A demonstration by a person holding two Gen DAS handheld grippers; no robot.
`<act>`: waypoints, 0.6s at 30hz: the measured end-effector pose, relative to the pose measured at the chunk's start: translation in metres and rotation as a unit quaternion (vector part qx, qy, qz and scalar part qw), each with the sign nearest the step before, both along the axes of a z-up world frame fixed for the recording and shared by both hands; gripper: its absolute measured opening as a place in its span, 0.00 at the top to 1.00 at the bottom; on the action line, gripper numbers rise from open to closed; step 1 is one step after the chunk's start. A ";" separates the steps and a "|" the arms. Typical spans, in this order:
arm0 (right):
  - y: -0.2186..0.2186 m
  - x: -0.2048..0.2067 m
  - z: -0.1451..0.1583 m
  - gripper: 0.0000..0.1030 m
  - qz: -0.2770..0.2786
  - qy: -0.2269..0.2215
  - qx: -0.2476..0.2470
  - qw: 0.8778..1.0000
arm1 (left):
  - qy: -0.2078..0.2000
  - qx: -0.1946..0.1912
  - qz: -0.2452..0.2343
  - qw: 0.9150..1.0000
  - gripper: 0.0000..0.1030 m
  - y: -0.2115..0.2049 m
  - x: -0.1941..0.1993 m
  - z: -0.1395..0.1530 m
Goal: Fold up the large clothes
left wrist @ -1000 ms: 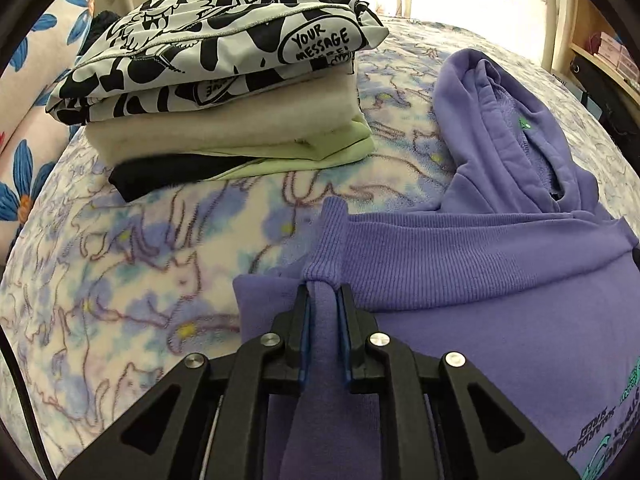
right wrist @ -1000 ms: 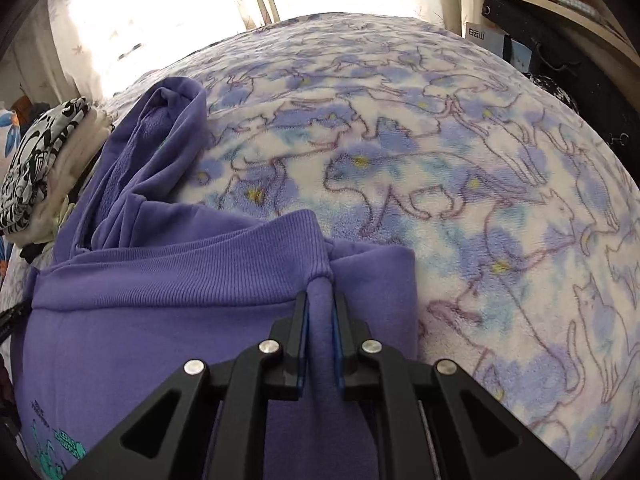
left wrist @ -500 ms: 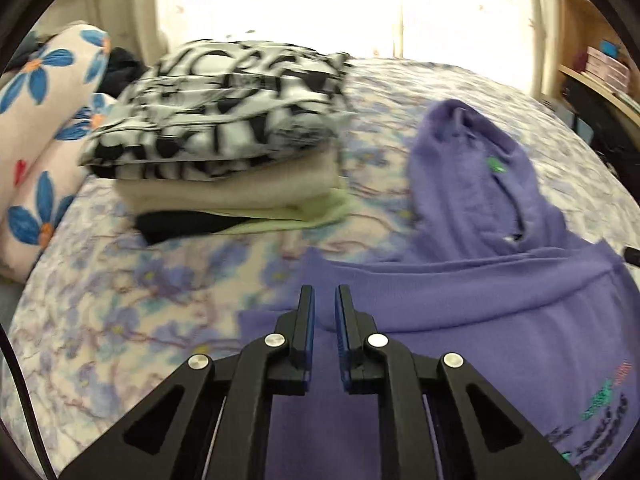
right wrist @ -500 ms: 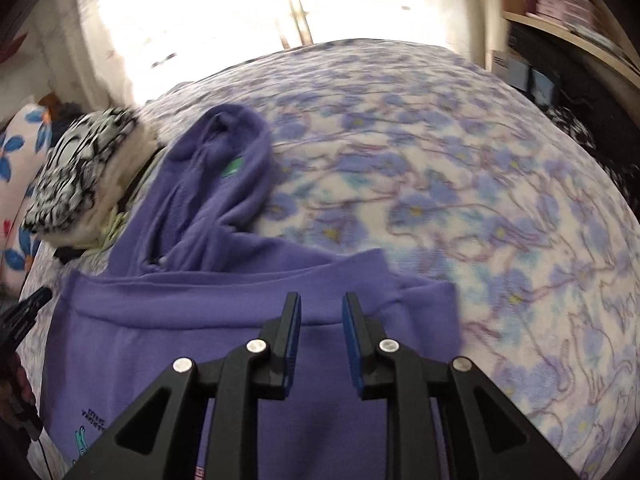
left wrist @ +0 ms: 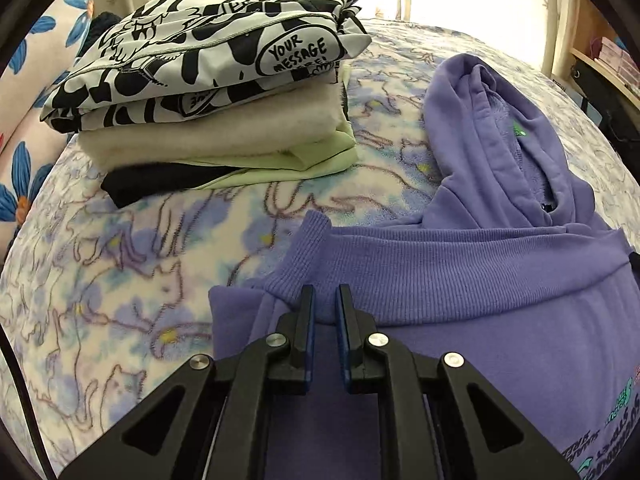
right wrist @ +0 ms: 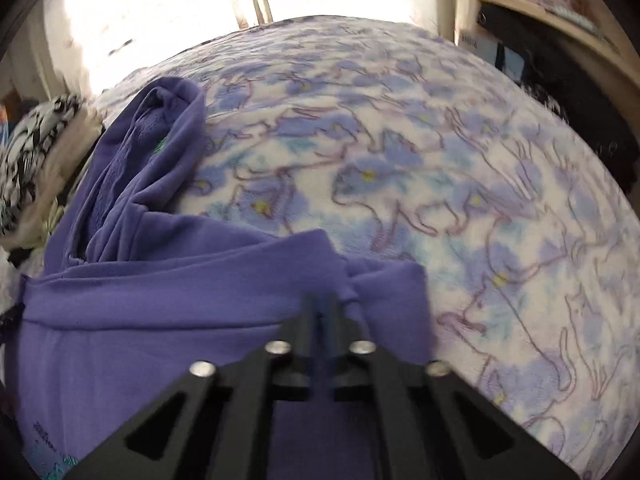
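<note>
A purple hoodie point(left wrist: 460, 280) lies on the bed, folded so that its ribbed hem runs across just below the hood point(left wrist: 492, 140). My left gripper point(left wrist: 325, 304) rests at the hem's left end. Its fingers stand shut with a thin slit between them, and I see no cloth pinched there. In the right wrist view the hoodie point(right wrist: 160, 300) fills the lower left. My right gripper point(right wrist: 322, 308) sits at the hem's right corner. Its jaws are closing and stand pressed together, with no fabric visibly between them. That view is blurred.
A stack of folded clothes point(left wrist: 216, 80), topped by a black-and-white printed piece, sits at the back left. The blue cat-print blanket point(right wrist: 440, 180) covers the bed. A floral pillow point(left wrist: 24, 120) lies at the left edge. A wooden shelf point(right wrist: 560, 8) stands to the right.
A second ago both grippers pinched the hem. Half a second ago they had let go and lifted back. Now both are low over the hem again, and the right jaws have shut.
</note>
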State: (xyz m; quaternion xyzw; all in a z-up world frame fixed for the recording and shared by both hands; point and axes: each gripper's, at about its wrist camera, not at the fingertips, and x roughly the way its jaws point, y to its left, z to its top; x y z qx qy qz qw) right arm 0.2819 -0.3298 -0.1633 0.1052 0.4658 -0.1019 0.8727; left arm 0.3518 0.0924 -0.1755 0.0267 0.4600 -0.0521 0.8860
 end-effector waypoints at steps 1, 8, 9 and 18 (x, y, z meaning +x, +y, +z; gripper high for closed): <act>0.000 -0.001 0.001 1.00 0.001 0.000 -0.003 1.000 | -0.001 0.003 0.000 1.000 0.91 -0.001 0.000 0.000; 0.018 -0.010 0.012 0.97 -0.002 0.004 -0.018 1.000 | 0.017 -0.007 0.015 1.000 0.90 -0.002 -0.005 0.011; 0.020 -0.012 0.015 0.97 -0.003 0.001 -0.014 1.000 | 0.020 -0.006 0.021 1.000 0.85 -0.001 -0.010 0.014; 0.088 -0.072 0.043 0.97 0.068 -0.024 0.005 0.997 | -0.019 0.009 0.013 1.000 0.49 -0.009 -0.107 0.051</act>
